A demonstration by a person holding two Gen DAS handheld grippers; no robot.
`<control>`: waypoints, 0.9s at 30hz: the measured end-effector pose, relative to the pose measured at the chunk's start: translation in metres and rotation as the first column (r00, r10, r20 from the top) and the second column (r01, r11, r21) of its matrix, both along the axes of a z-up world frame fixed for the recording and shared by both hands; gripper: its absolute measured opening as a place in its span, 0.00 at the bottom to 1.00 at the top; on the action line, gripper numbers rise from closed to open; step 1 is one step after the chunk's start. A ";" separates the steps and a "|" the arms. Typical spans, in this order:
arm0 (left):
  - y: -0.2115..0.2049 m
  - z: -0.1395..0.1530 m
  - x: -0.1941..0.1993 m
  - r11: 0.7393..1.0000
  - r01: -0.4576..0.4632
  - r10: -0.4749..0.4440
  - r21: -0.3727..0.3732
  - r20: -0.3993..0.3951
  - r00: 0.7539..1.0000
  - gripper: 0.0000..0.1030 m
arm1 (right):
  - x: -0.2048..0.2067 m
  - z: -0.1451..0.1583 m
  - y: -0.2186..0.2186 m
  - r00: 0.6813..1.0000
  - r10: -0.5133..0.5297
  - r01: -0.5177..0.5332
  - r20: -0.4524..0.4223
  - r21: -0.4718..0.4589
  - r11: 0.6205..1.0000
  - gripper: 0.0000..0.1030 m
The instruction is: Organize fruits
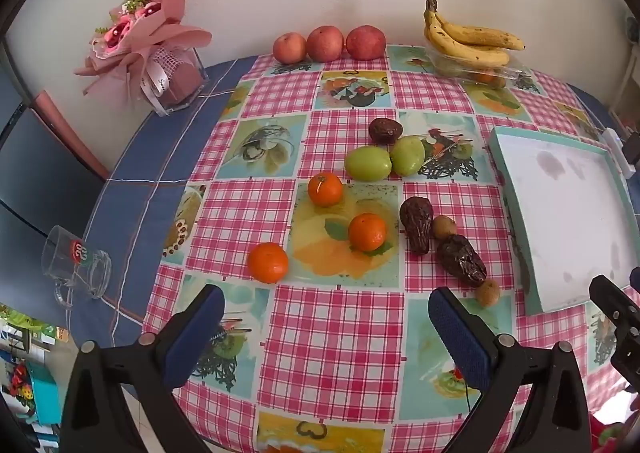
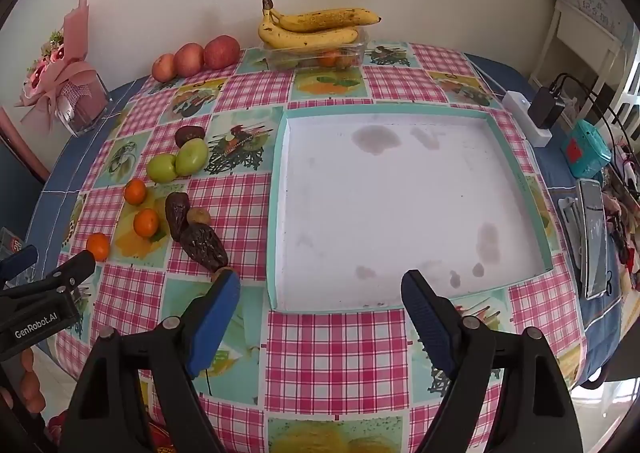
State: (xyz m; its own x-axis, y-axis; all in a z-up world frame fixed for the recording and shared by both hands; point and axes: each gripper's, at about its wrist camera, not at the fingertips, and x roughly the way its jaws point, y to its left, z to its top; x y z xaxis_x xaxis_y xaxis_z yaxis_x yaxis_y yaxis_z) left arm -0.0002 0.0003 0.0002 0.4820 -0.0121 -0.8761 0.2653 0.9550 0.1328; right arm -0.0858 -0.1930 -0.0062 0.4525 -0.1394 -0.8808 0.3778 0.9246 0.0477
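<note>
Left wrist: left gripper (image 1: 326, 323) jaws apart, nothing held; nearest tangerine (image 1: 267, 262) judged light, soft, best gripped gently across middle

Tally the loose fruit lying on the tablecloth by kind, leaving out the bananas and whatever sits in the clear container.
Apples: 3
Oranges: 3
Green fruits: 2
Dark wrinkled dates: 3
Small brown fruits: 2
Total: 13

The surface (image 2: 328, 349) wears a pink checked cloth. Three apples (image 1: 326, 43) and a banana tub (image 1: 472, 65) line its far edge; a shallow white tray (image 2: 400, 205) sits right, with oranges (image 1: 366, 231), green fruits (image 1: 384, 161) and dates (image 1: 460, 259) left of it.
</note>
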 end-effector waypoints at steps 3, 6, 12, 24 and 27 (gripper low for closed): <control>0.000 0.000 0.000 1.000 0.003 -0.003 0.005 0.002 1.000 1.00 | 0.000 0.002 -0.002 1.000 0.000 0.000 0.001 0.001 1.000 0.81; -0.001 0.001 -0.001 1.000 0.001 -0.001 0.010 0.004 1.000 1.00 | 0.000 0.001 -0.003 1.000 0.002 -0.002 0.001 -0.002 1.000 0.81; -0.001 -0.001 -0.001 1.000 0.002 -0.003 0.014 0.001 1.000 1.00 | 0.000 0.001 0.000 1.000 0.001 -0.001 0.003 -0.009 1.000 0.81; -0.002 0.000 0.000 0.999 0.008 -0.008 0.037 0.011 1.000 1.00 | -0.001 0.005 -0.001 1.000 0.001 -0.001 0.023 0.011 1.000 0.81; -0.002 0.000 0.000 0.999 0.009 -0.009 0.041 0.012 1.000 1.00 | -0.002 0.006 -0.001 1.000 -0.001 0.000 0.027 0.014 1.000 0.81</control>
State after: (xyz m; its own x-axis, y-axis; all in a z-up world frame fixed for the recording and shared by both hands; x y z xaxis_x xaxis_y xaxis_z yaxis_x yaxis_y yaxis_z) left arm -0.0003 -0.0021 -0.0002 0.4931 0.0190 -0.8698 0.2718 0.9464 0.1747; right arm -0.0877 -0.1944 -0.0001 0.4757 -0.1276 -0.8703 0.3768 0.9236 0.0705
